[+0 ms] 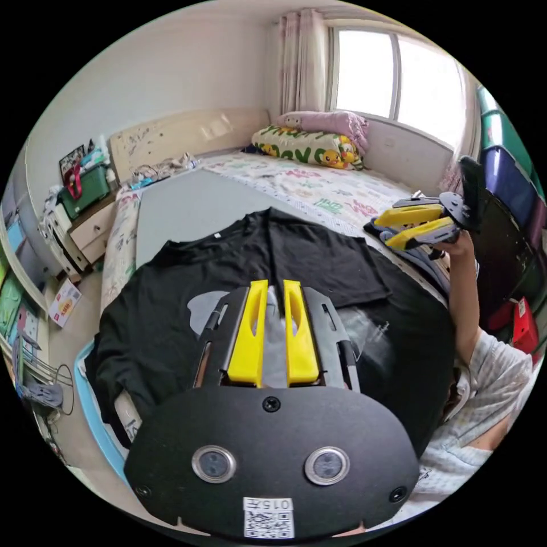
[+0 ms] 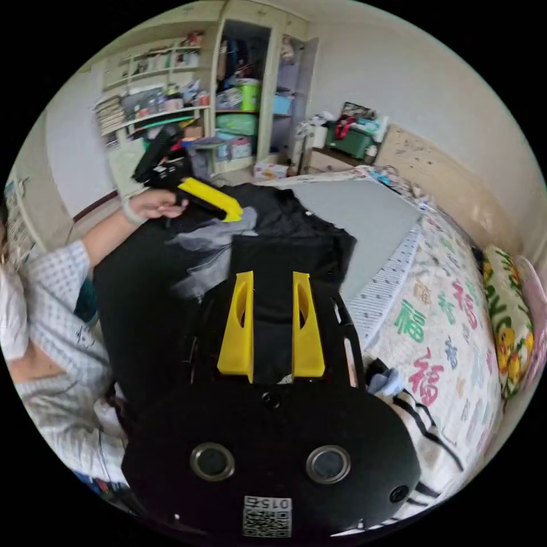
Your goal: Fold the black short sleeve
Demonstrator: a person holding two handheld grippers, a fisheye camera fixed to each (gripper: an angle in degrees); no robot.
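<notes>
Left gripper [image 1: 275, 285]: yellow fingers [image 1: 249, 336] nearly together, narrow gap, nothing pinched, hovering over the black short sleeve shirt [image 1: 171, 319]. Right gripper [image 2: 273, 279]: fingers [image 2: 238, 325] apart, empty, above the shirt's folded part. In left gripper view the right gripper sits at 3 o'clock, raised, hand [image 1: 458, 245] under it, forearm upright. Shirt lies flat on the bed [image 1: 194, 205], long axis 6-to-12, collar toward 12, one side folded across.

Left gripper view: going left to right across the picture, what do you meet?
Green storage box → black T-shirt → left gripper → right gripper → stacked bins.
</notes>
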